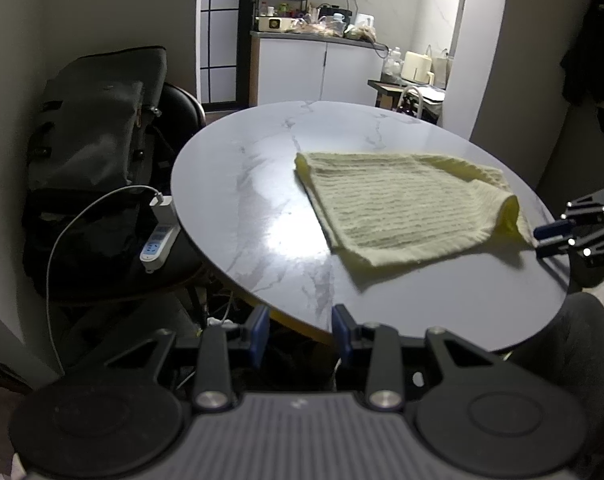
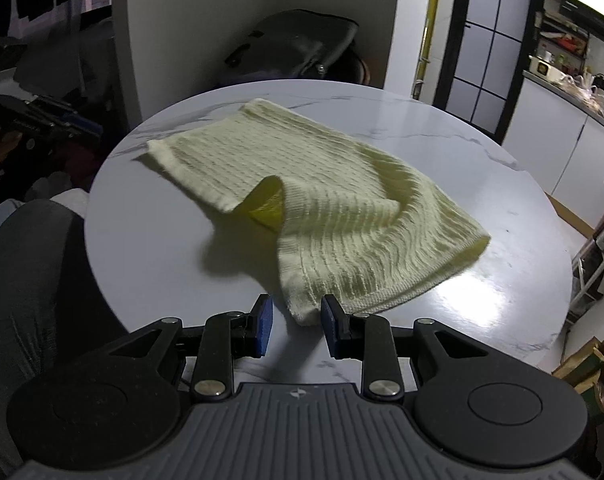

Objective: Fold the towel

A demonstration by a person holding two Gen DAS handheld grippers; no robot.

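Observation:
A pale yellow ribbed towel (image 1: 401, 204) lies on the round marble table (image 1: 262, 200), folded over loosely with one raised, curled corner. In the right wrist view the towel (image 2: 333, 208) fills the table's middle, and its near corner lies just in front of my right gripper (image 2: 294, 322), which is open and empty. My left gripper (image 1: 301, 334) is open and empty at the table's near edge, well short of the towel. The right gripper also shows in the left wrist view (image 1: 549, 238) at the towel's right corner.
A dark backpack (image 1: 98, 152) sits on a chair left of the table, with a white power strip (image 1: 158, 236) and cable beside it. A kitchen counter (image 1: 313, 36) stands behind. My leg (image 2: 26, 280) is at the table's side.

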